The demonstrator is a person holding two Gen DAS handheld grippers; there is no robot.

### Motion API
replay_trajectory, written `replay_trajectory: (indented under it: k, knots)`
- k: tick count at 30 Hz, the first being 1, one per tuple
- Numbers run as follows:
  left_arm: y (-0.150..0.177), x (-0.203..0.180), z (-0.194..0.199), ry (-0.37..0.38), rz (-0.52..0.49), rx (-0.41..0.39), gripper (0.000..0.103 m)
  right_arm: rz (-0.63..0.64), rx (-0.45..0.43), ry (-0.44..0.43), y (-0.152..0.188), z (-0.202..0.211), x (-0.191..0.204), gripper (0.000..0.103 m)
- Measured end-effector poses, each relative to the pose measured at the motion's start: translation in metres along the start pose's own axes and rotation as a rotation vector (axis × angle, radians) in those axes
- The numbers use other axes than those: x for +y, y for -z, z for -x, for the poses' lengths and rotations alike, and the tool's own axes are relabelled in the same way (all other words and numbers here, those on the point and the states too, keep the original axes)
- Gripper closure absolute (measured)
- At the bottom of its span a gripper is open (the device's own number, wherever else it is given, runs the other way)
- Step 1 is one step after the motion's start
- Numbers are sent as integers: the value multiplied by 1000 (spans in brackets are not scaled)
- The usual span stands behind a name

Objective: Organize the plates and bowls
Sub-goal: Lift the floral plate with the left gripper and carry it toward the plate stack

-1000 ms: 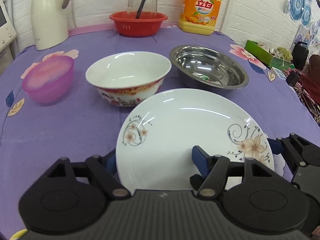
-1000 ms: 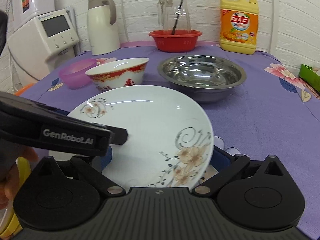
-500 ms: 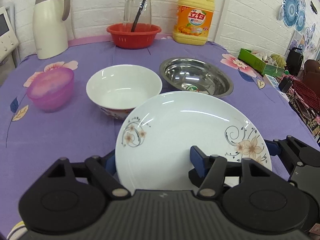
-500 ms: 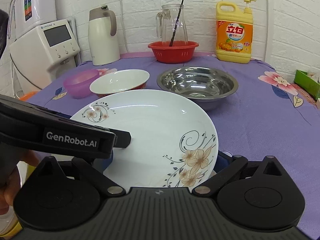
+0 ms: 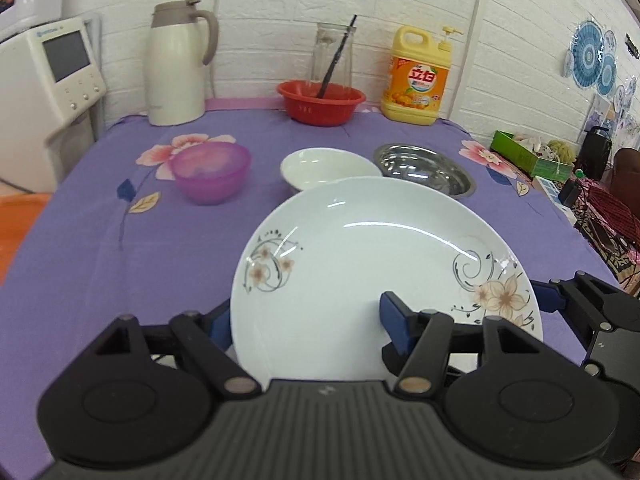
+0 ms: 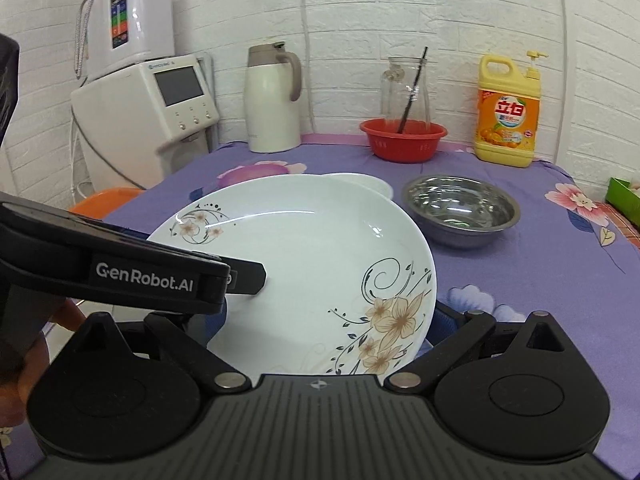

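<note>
The white floral plate (image 5: 360,264) is gripped by both tools: the left gripper (image 5: 306,322) clamps its near-left rim, one blue pad under the edge and one on the upper face, having just closed slightly further onto it, and the right gripper (image 6: 328,320) clamps the flowered right-hand rim. Compared with a second ago, the plate is higher and further back from the white bowl (image 5: 330,166), the steel bowl (image 5: 426,168) and the purple bowl (image 5: 211,171). These now appear smaller and well beyond its far edge on the purple tablecloth (image 5: 120,264), and more of the back wall is in view.
</note>
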State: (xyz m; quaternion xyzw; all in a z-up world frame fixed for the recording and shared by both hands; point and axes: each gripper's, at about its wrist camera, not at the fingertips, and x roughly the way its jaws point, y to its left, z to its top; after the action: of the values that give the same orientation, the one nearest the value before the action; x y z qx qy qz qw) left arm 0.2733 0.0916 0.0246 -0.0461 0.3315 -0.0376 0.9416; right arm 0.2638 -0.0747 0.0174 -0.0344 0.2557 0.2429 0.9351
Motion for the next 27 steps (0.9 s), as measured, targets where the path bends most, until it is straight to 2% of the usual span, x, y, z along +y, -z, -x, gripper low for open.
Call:
replay_trajectory:
  k: [7,12,17,21,27]
  knots:
    - [47,51,41,-77,107,-6,41,63,27,-95,16,7,62,0]
    - [69,72,50,-70,170,-5,41,124,64,-121,25,4,90,0]
    - [75,69,51,-62,146,-20,41,145,71,-96,28,1,96,0]
    - [78,70,46,-31,150,-2,40,106,99,-96,34,-4,91,0]
    - [78,71,43,-27,152,-6,39,80,111,-107,36,-7,87,0]
